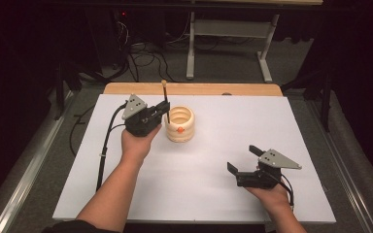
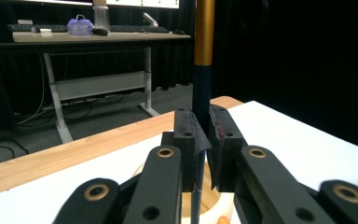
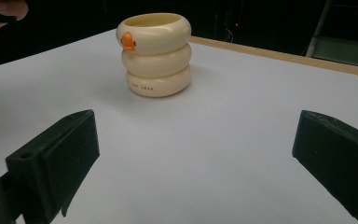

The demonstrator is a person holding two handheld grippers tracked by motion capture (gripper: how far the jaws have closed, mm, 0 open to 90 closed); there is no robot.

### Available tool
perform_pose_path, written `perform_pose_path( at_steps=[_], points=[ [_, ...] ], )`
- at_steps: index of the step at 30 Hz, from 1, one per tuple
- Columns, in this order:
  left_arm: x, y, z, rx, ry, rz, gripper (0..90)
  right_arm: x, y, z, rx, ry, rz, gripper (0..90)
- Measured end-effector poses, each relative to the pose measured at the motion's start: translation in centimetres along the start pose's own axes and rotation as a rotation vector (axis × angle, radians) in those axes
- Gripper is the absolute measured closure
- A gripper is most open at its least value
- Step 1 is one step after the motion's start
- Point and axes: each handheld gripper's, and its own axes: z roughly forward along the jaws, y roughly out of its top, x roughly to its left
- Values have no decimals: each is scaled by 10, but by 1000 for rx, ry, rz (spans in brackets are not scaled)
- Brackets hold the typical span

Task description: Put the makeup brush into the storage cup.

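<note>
Nearest you, your right gripper (image 1: 240,160) sat low on the white table cover (image 1: 213,194), jaws spread wide w/ nothing between them; in the right gripper view each black jaw was cut off by the frame edge, so the tips weren't fully visible, and the pads looked matte, blocky and flat-faced. Your right hand (image 1: 272,196) wrapped the body from below, hiding most of it, w/ the grey three-cornered plate on top. Farther in, your left gripper (image 1: 165,110) was pinching a thin upright stick, prob. a pen or brush (image 1: 165,99): dark lower shaft, gold-tan upper part, smooth and glossy. In the left gripper view its top ran out of frame and its lower end was hidden behind the jaws, so you couldn't tell whether the tip touched anything inside the cup. That stick stood just over the near-left rim of the cream cup (image 1: 180,124), which sat near the table's middle, toward the far side. The cup was three stacked rounded rings, smooth, w/ a small orange beak-like bump (image 3: 128,40) and tiny lettering on the bottom ring, too small to read. Beyond the cover, a bare wooden table edge (image 1: 194,89) showed, then grey floor w/ tangled cables, and a desk frame in deep shadow, details hard to make out.
</note>
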Motion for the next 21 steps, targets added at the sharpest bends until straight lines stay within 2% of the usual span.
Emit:
perform_pose_path(
  at_steps=[7,12,21],
  points=[
    [2,3,9,2,7,-4,831,0,0,-1,0,-3,1,18],
    [1,3,14,7,9,12,830,0,1,-1,-9,1,-4,18],
    [2,1,20,5,17,-2,831,0,1,-1,-11,5,-9,18]
  ],
)
